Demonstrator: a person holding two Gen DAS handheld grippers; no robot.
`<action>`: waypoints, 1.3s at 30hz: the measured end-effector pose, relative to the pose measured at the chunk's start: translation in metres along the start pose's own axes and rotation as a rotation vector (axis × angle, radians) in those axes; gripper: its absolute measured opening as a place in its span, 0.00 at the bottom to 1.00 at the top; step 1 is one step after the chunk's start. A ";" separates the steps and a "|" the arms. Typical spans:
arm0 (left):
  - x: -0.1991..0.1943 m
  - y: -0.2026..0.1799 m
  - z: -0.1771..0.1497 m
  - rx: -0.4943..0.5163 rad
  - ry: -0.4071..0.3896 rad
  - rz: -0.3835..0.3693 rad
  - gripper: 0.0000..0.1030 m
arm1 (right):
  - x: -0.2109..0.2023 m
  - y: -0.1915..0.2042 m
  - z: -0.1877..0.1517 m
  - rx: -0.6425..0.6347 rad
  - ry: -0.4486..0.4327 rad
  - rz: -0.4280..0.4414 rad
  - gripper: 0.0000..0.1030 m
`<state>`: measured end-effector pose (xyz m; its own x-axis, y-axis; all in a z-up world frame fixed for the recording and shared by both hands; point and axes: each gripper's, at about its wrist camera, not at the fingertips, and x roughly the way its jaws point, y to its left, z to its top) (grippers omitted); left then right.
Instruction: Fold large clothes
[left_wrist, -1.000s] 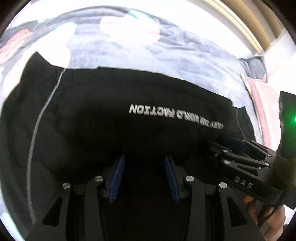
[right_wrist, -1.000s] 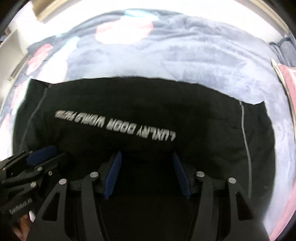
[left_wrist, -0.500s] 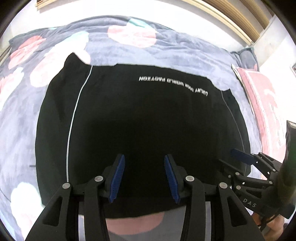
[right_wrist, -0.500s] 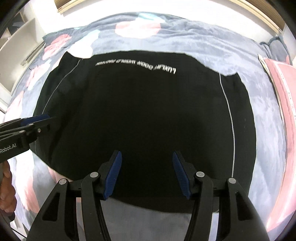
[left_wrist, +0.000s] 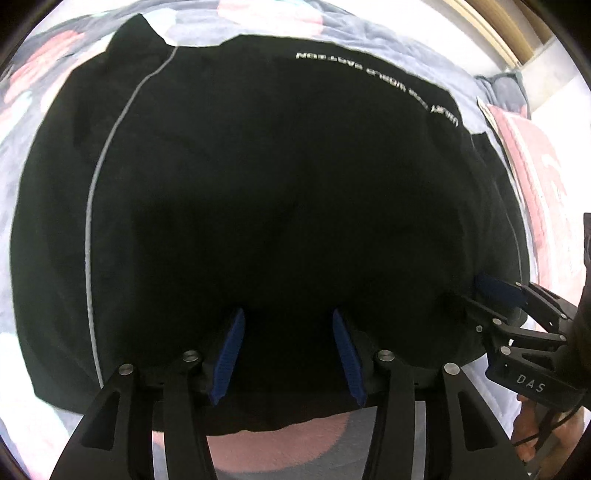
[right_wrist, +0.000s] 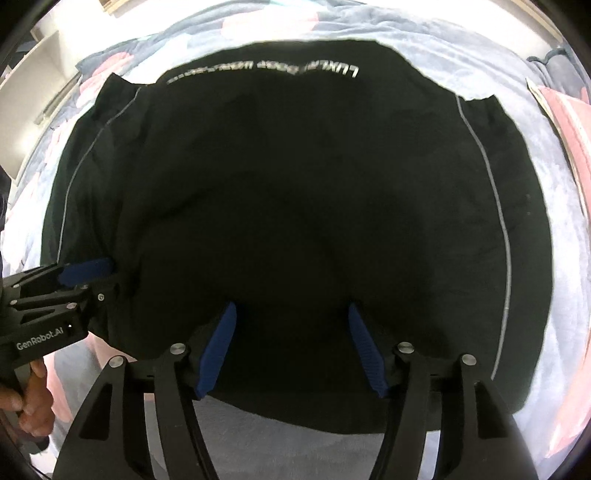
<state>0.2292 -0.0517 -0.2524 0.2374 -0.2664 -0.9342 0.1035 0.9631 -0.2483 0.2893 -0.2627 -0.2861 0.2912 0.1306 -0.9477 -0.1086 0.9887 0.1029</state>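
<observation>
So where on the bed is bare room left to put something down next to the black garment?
Free bedspread lies along the garment's near hem, between both grippers. Another strip runs between its right side and the pink pillow. Beyond the printed edge, bedspread is also bare. The middle is fully covered by cloth.

The garment (left_wrist: 280, 192) lay spread flat on the bedspread (right_wrist: 576, 236), its printed text line (right_wrist: 266, 68) along the far edge. The left gripper (left_wrist: 288, 354) and the right gripper (right_wrist: 291, 350) stood side by side over the near edge, the left one to the left. A pillow (left_wrist: 532, 177) lay to the right of the garment, on the bedspread.
</observation>
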 end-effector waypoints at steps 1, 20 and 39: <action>0.002 0.000 0.000 0.005 0.001 0.002 0.50 | 0.004 -0.001 -0.001 0.001 0.000 0.003 0.64; 0.009 0.007 -0.008 0.030 -0.041 -0.015 0.50 | 0.013 -0.003 -0.029 0.024 -0.087 -0.049 0.75; -0.021 0.026 -0.049 -0.038 0.024 -0.075 0.51 | 0.002 0.018 -0.096 0.013 0.111 -0.125 0.87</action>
<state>0.1798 -0.0187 -0.2517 0.2073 -0.3378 -0.9181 0.0837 0.9412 -0.3273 0.1969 -0.2520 -0.3155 0.1948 -0.0013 -0.9808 -0.0658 0.9977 -0.0144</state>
